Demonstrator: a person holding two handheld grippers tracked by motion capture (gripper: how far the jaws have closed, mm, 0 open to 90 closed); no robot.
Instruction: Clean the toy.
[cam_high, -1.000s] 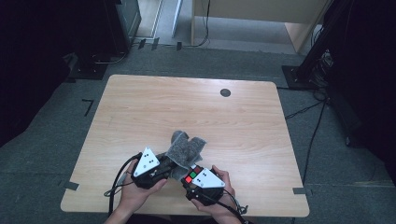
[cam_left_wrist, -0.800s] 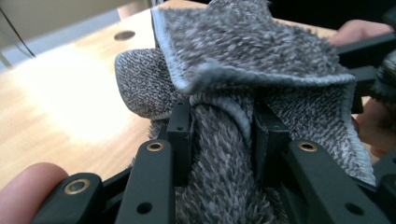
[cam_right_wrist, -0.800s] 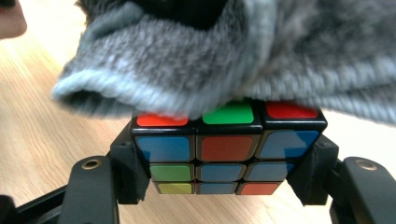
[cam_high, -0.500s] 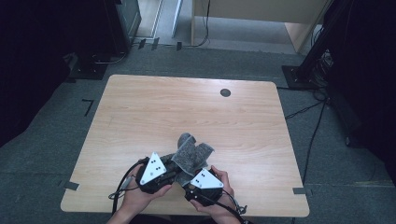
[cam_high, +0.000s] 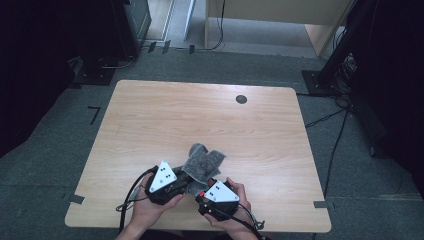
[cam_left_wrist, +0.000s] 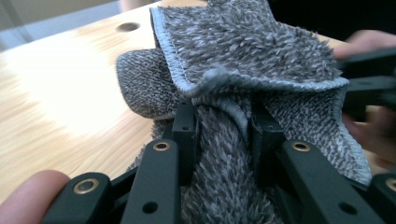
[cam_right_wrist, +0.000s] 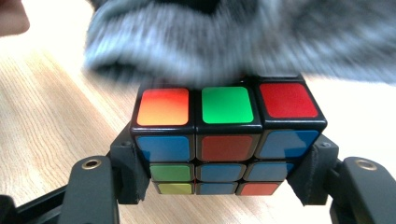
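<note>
Grey cloth (cam_left_wrist: 243, 60) is bunched at the near middle of the wooden table (cam_high: 150, 120), raised between the two hand-held grippers. In the left gripper view, a fold of it is pinched between the black jaws of the left gripper (cam_left_wrist: 223, 135), which have just been closing further on it, and the rest is draped over the jaw tips. A colour cube (cam_right_wrist: 226, 140) is clamped by its sides in the right gripper (cam_right_wrist: 226, 179), with orange, green and red tiles seen on top. In the right gripper view the cloth is blurred just beyond the cube's far edge and seems to lie against it, though contact cannot be confirmed. From the high view, both grippers are seen close together near the table's front edge.
</note>
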